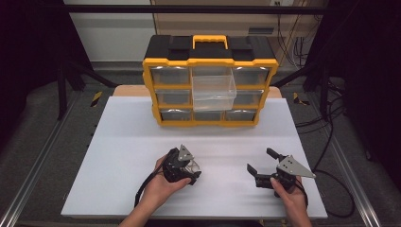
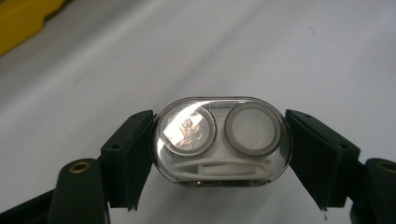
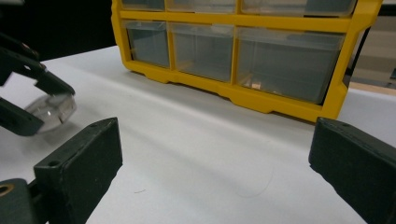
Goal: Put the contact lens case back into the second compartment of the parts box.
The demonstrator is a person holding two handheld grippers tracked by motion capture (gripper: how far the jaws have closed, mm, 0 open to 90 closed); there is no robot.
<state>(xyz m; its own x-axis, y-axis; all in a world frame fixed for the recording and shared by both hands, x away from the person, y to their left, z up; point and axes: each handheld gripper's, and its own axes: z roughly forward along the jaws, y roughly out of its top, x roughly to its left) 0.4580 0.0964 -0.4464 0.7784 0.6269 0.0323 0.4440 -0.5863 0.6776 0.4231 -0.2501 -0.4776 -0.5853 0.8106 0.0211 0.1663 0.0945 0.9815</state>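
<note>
Clear lens case (image 2: 222, 140) is clamped end-to-end in L gripper (image 1: 191, 171); open drawer (image 1: 213, 90) is seen at 12 o'clock; R gripper (image 1: 261, 165) is held wide, empty.

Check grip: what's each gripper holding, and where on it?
Left gripper is shut on a clear oval case with two round wells, jaws pressing its two short rounded ends. Right gripper is open and holds nothing.

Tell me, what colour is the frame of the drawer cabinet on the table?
The frame is yellow, with a black top; the high view shows it best.
</note>
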